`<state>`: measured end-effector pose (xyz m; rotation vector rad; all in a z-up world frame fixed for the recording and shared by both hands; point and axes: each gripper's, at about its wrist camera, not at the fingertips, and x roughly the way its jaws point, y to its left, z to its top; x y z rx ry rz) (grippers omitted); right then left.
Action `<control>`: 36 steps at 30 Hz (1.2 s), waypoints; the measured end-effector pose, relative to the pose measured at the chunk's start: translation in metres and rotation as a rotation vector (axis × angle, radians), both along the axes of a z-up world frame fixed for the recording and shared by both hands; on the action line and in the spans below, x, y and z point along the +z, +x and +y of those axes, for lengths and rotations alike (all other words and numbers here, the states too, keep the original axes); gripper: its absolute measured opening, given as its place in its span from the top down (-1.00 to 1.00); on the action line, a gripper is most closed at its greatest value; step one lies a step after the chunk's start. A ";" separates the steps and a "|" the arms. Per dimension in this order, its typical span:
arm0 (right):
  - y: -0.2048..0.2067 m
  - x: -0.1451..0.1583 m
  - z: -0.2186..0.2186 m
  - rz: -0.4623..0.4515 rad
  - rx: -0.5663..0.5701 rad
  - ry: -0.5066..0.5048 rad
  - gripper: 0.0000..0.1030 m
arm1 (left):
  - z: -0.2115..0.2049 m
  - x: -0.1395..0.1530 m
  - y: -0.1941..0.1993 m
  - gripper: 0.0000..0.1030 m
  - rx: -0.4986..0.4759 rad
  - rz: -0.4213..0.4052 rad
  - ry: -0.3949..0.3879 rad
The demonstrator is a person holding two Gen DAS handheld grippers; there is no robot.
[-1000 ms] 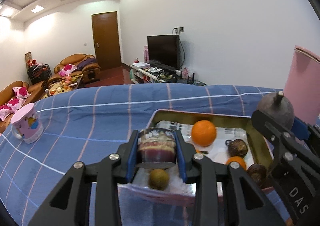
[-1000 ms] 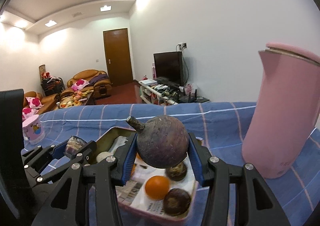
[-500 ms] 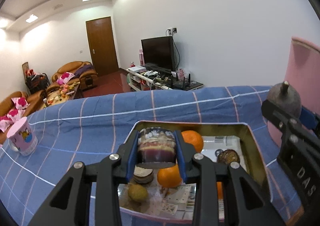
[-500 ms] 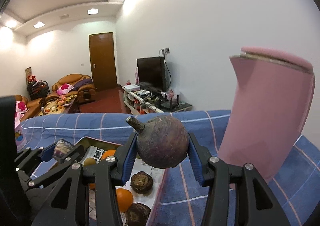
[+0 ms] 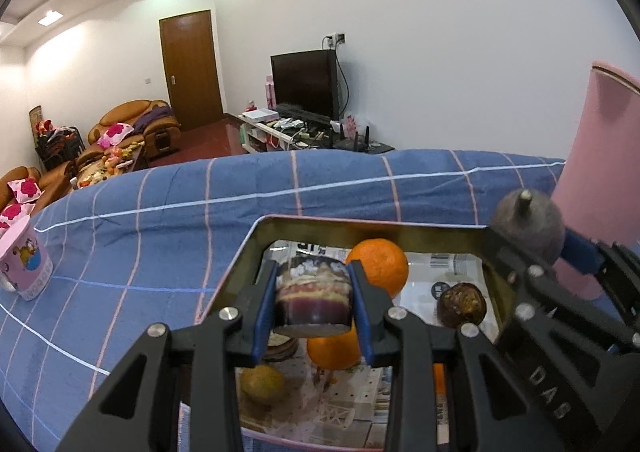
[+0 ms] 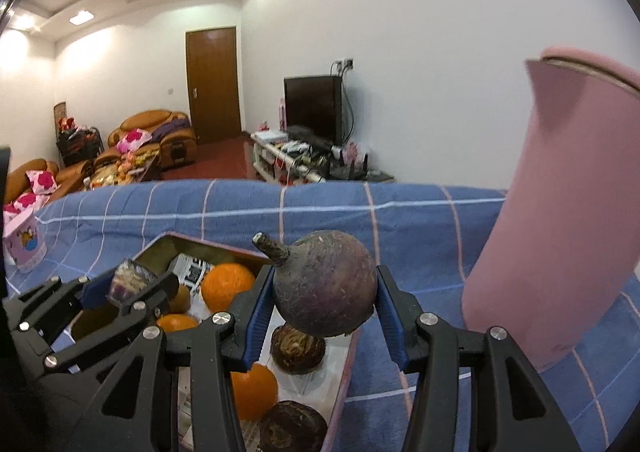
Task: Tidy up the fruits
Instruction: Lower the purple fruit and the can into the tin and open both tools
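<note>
Oranges (image 5: pixel 378 264) lie in the tray (image 5: pixel 360 226); jug (image 6: pixel 560 220) stands right of it.

My left gripper (image 5: pixel 313 302) and right gripper (image 6: pixel 324 306) are black skeletal frames with silver screws, blue pads, and white "DAS" lettering.

Two tools are counted: the left tool (image 5: pixel 312 277) and the right tool (image 6: pixel 325 276). One layered purple piece (image 5: pixel 314 300) is gripped in the former, and one round dark fruit with a stem (image 6: pixel 326 292) in the latter. One tray (image 5: pixel 360 228) is seen on the table. Three oranges are counted in it: one orange (image 6: pixel 227 286) at the far end, a second orange (image 6: pixel 176 322) and a third orange (image 6: pixel 254 392). Two dark brown fruits are counted there, the first brown fruit (image 6: pixel 297 348) and the second brown fruit (image 6: pixel 293 428), along with one yellow-green fruit (image 5: pixel 262 384). One pink jug (image 6: pixel 560 232) and one pink mug (image 5: pixel 24 260) are counted.
</note>
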<state>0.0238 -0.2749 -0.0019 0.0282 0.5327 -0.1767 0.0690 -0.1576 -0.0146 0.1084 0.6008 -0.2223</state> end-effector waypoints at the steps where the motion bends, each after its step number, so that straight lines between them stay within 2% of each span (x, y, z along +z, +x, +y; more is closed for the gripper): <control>1: 0.002 -0.002 0.000 0.010 0.008 0.008 0.01 | 0.001 -0.001 0.001 0.30 0.005 0.006 0.002; 6: 0.009 -0.009 0.004 0.062 0.039 0.010 0.01 | 0.002 -0.004 0.004 0.30 0.013 0.030 0.026; 15: 0.021 -0.018 0.000 0.135 0.096 0.057 0.01 | 0.006 -0.009 0.011 0.30 0.027 0.085 0.015; 27: 0.026 -0.020 0.004 0.155 0.134 0.056 0.01 | 0.011 -0.011 0.012 0.30 0.042 0.099 0.012; 36: 0.025 -0.020 -0.004 0.145 0.165 0.113 0.00 | 0.008 -0.010 0.012 0.30 0.030 0.101 0.013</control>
